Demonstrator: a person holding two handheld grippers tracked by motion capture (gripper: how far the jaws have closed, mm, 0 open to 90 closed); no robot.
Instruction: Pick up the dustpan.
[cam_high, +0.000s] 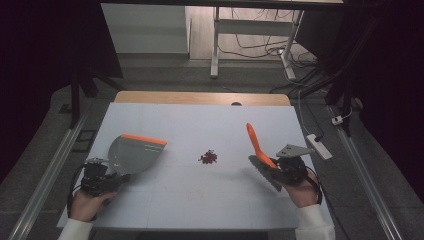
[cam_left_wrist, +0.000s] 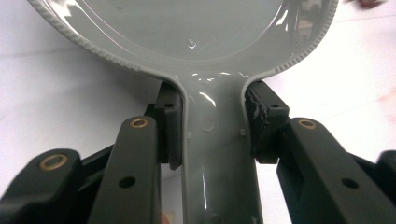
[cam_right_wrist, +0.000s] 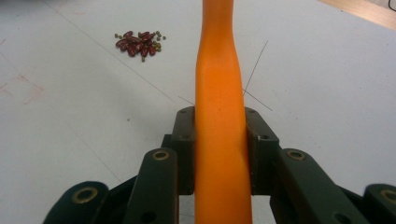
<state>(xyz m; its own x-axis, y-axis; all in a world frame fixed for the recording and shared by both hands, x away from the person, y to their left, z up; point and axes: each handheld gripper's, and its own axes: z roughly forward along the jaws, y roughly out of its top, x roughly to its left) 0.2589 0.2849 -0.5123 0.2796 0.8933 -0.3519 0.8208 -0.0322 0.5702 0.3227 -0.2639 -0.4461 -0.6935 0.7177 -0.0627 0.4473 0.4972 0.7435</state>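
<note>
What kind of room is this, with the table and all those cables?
Probably a lab or recording workspace: a white table ringed by dark curtains, loose floor cables, and a power strip.

White table (cam_high: 200, 200) is being bordered at 12 o'clock by a bare wooden strip (cam_high: 200, 98). Power strip (cam_high: 318, 146) is being left lying on the floor at 3 o'clock, just off the table edge. Beyond, a white desk frame (cam_high: 215, 45) and tangled cables (cam_high: 255, 47) are being noted at 12 to 1 o'clock, a white cabinet (cam_high: 145, 27) at 11, a floor rail (cam_high: 45, 180) at 9.
</note>
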